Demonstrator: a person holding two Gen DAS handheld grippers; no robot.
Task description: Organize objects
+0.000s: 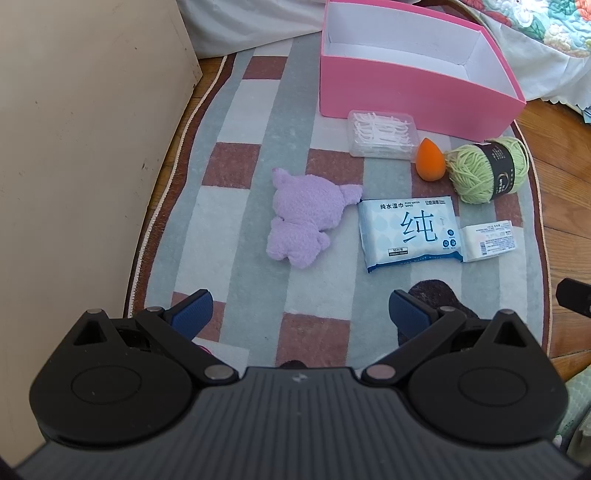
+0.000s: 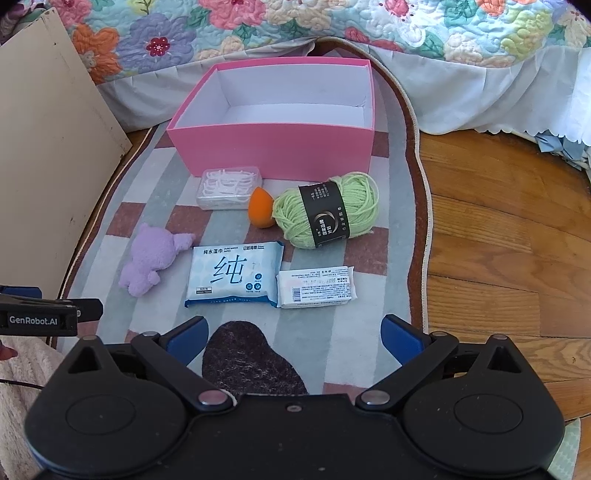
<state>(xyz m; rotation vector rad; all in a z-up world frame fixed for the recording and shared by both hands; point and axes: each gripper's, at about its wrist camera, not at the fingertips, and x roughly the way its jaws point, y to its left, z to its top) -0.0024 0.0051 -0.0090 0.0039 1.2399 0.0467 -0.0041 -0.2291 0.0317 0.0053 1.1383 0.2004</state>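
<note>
Left gripper (image 1: 300,314): held spread wide above the rug (image 1: 255,236), nothing between the blue pads.
Right gripper (image 2: 293,339): likewise spread and empty, over a dark patch (image 2: 245,354) in the rug's pattern.
Open room: bare rug is left between both grippers and the nearest things.
Pink box (image 2: 273,147): cardboard, rectangular, white inside, empty, set at the rug's far end, close to the bedskirt (image 2: 461,99).
Floss pick case (image 2: 229,187): clear plastic, just in front of the box.
Orange sponge (image 2: 260,212): egg-shaped, touching the green yarn ball (image 2: 332,216), which is banded in black.
Purple plush toy (image 2: 151,258): fluffy, laid on the left, beside the wet wipes pack (image 2: 232,275).
White packet (image 2: 317,288): soft, touching the wipes' right side.
Surroundings: checked rug on wood floor (image 2: 509,236); beige panel (image 2: 48,155) at left; floral quilt (image 2: 295,26) behind.
</note>
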